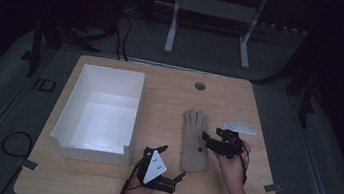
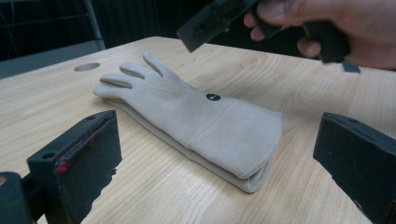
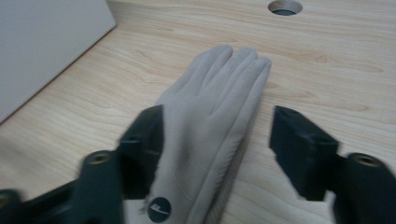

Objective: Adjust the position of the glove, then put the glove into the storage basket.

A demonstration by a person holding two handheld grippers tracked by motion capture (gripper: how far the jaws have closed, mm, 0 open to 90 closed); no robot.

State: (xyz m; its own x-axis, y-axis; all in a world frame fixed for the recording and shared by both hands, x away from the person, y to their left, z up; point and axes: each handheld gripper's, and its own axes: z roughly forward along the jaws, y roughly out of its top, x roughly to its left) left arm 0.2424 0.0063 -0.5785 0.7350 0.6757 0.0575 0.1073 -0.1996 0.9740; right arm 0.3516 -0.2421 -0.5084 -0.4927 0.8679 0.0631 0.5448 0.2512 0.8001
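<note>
Between my right gripper's (image 3: 217, 154) spread fingers lies the flat beige suede glove (image 3: 210, 116), unclamped; my left gripper's (image 2: 217, 163) fingers stand apart just short of its cuff.

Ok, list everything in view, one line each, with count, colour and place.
Beige suede glove: one, beige, flat on the table right of centre, fingers pointing away.
White open cardboard box: one, white, on the table's left half.
Light wooden table: one, pale wood, round cable hole near the far edge.
Grey metal desk frame: one, grey, on the floor beyond.
Left gripper: black, open, near the glove's cuff.
Right gripper: black, open, over the glove.
</note>
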